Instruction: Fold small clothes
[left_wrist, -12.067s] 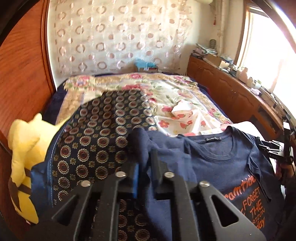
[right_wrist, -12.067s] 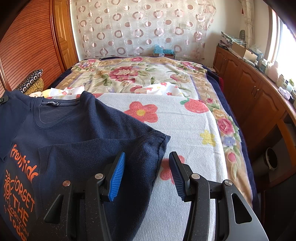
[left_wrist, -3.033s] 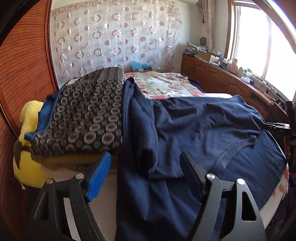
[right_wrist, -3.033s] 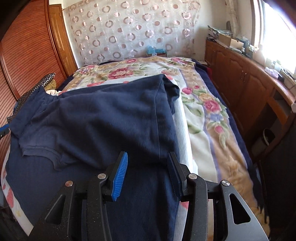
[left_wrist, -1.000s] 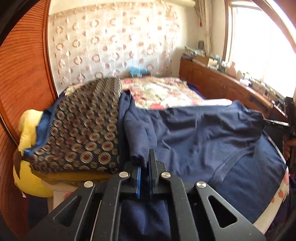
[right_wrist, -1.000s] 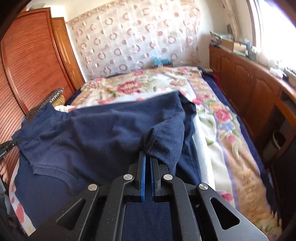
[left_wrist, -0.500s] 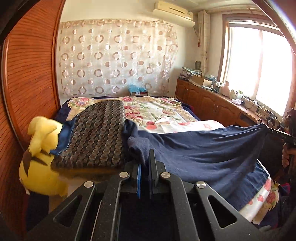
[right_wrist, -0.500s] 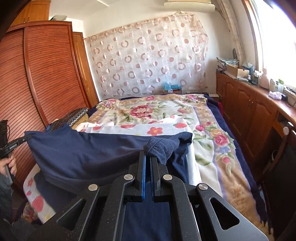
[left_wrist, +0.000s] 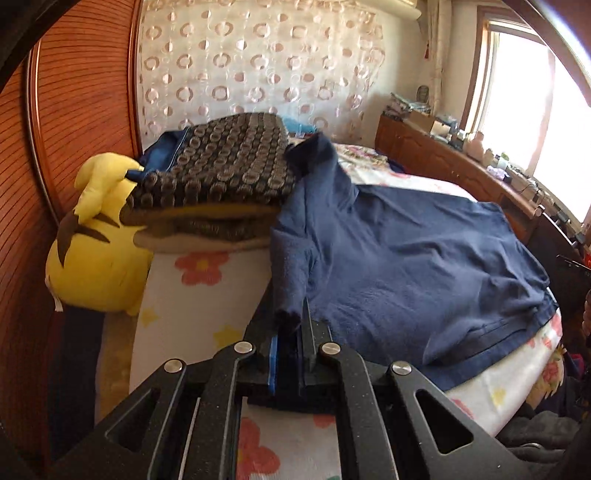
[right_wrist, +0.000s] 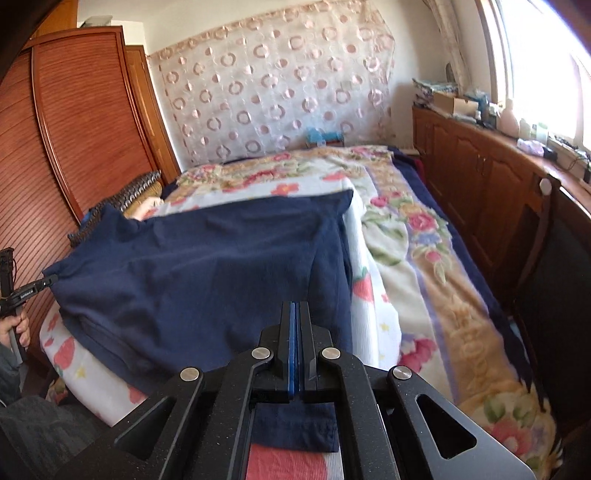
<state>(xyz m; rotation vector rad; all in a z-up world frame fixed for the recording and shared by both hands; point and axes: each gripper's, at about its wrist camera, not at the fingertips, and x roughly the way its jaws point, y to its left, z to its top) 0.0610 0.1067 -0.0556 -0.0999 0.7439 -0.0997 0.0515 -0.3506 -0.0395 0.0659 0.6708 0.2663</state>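
Clearly the fold is mid-way: the navy T-shirt (left_wrist: 406, 258) lies doubled over on the bed (right_wrist: 424, 258), and both grippers are at its near corners. The left gripper (left_wrist: 291, 332) has its jaws clamped on a bunched corner of the cloth, which rises from between them in a small twisted peak. The right gripper (right_wrist: 295, 332) has its jaws pressed together; in its own view the shirt's hem passes under the fingers and shows again below them, so I cannot tell whether cloth is pinched between the pads or merely lies beneath them (the blue pad strip shows no fabric at its tip).

Judging from this, the step in hand is laying the folded half down and drawing it square. The next move likely calls for letting go of the left corner without dragging it, then smoothing or taking a fresh hold for a further fold across the width.

As for the shirt, it is a soft, slightly fuzzy dark-blue knit, plain side up. Its far edge runs fairly straight across the flowered bedspread (right_wrist: 399, 229), while the end nearest the patterned cushion (left_wrist: 229, 162) is rumpled and rides up against it. Just beyond the cushion sits a yellow plush toy (left_wrist: 96, 258). Shallow wrinkles cross the middle.
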